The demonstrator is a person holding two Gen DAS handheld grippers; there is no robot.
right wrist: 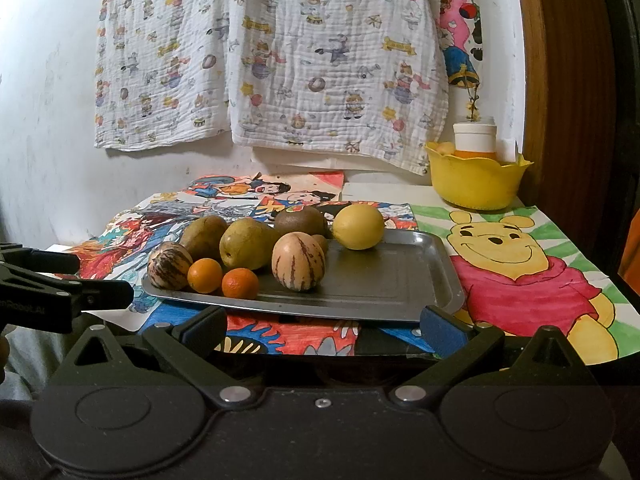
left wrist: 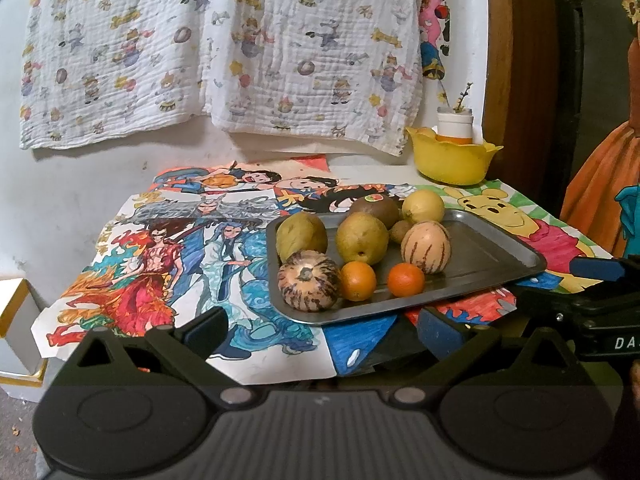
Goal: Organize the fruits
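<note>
Here the fruit sits gathered on a metal tray (right wrist: 380,280) on the bench (right wrist: 372,192), which is covered in coloured drawings. It crowds the tray's left half: two striped melons (right wrist: 298,261), two small oranges (right wrist: 205,275), two green-brown pears (right wrist: 245,243), a kiwi (right wrist: 301,221) with a sticker and a yellow lemon (right wrist: 358,226) at the back, plus a small brown fruit half hidden behind them. The tray's right half lies bare, likely room to spread or sort the pieces. A yellow bowl (right wrist: 474,182) stands well apart at the back right corner with a white jar in it; it may be meant to take fruit, though that cannot be told. Both tools hang low at the near edge, short of the tray: the left gripper (left wrist: 320,330) and the right gripper (right wrist: 324,330) each have their fingers spread wide and hold nothing. This fits either fruit waiting to be sorted or fruit already collected on the tray.
</note>
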